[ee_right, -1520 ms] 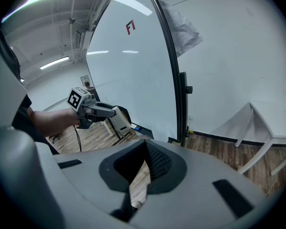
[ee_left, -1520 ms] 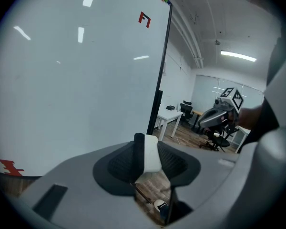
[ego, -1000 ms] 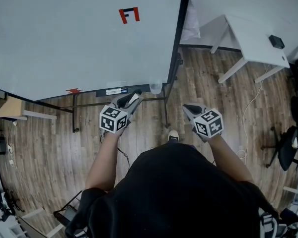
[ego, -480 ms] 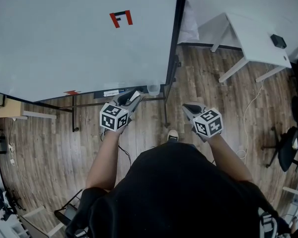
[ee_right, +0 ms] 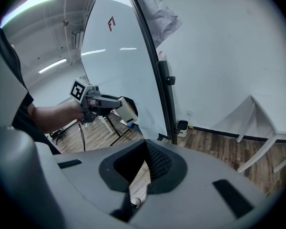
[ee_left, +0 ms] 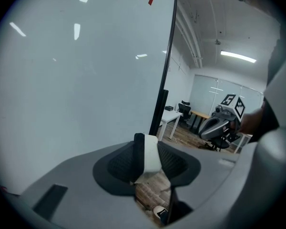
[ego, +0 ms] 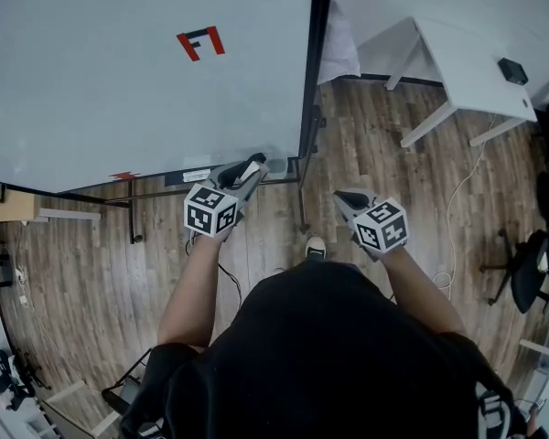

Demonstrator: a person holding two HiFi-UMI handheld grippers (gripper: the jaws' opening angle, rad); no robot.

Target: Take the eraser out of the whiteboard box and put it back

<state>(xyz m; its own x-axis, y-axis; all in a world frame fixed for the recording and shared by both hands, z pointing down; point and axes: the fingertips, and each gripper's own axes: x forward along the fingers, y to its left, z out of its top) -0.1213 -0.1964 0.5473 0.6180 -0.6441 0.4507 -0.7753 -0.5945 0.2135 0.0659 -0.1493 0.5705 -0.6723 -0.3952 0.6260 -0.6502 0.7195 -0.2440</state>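
The eraser [ego: 250, 169], a white block with a black felt side, sits between the pads of my left gripper [ego: 248, 166], which is shut on it. In the left gripper view the eraser [ee_left: 150, 155] stands upright in the left gripper [ee_left: 146, 149], close to the whiteboard [ee_left: 76, 80]. The translucent whiteboard box [ego: 276, 164] hangs at the right end of the board's tray [ego: 194, 176], just beyond the eraser and partly hidden by it. My right gripper [ego: 349, 198] hovers over the floor to the right, shut and empty. Its own view shows the eraser [ee_right: 127, 110] in the left gripper [ee_right: 115, 106].
The whiteboard [ego: 119, 80] carries a red F mark [ego: 201, 42] and stands on a black frame [ego: 306, 117]. A white table [ego: 467, 62] with a small black object [ego: 511, 71] stands at the right. Office chairs [ego: 535, 263] line the right edge. My shoe [ego: 318, 248] shows on the wood floor.
My left gripper has carried the eraser closer to the tray's right end, and now overlaps the translucent box. The right gripper has drifted only slightly.
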